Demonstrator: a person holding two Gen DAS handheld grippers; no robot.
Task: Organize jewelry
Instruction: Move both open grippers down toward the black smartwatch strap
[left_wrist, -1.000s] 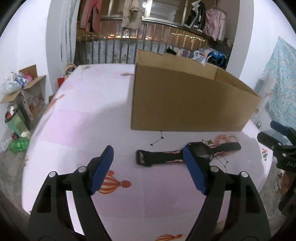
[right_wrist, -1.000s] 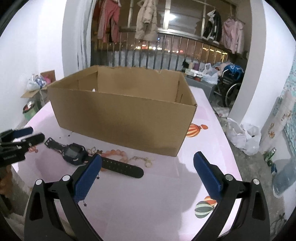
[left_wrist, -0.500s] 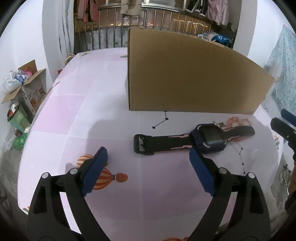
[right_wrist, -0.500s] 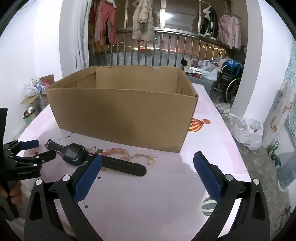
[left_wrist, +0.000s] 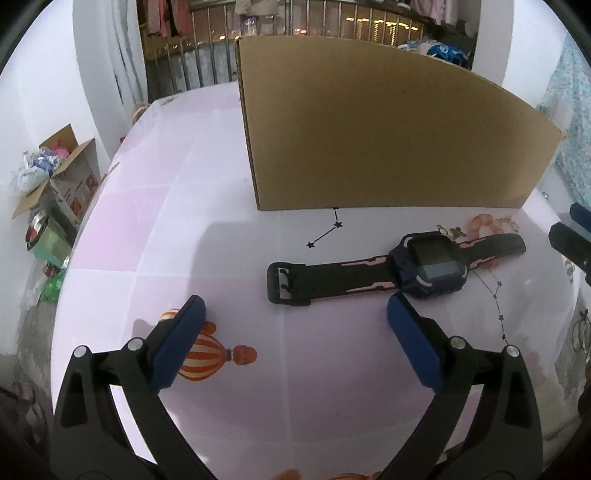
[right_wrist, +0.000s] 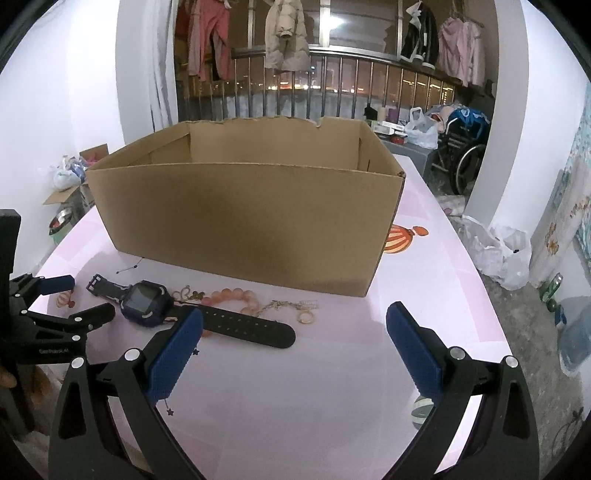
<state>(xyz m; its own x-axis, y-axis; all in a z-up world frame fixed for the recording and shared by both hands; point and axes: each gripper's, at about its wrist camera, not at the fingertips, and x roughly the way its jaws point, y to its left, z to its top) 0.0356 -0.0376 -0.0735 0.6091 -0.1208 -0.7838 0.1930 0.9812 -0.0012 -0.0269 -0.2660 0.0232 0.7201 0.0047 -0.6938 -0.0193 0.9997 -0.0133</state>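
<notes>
A dark blue smartwatch with a black and pink strap lies flat on the pink table in front of a large open cardboard box. My left gripper is open and empty, just short of the watch. In the right wrist view the watch lies at the left, with a pink bead bracelet and a gold chain with a ring beside it. My right gripper is open and empty, above the table to the right of the strap. The box stands behind them.
The left gripper shows at the left edge of the right wrist view. The table edge falls away at the right, with plastic bags and a wheelchair on the floor beyond. A small box of clutter stands left of the table.
My left gripper has drawn back and tilted down, so the watch now lies fully ahead of its fingers. My right gripper has barely moved.
</notes>
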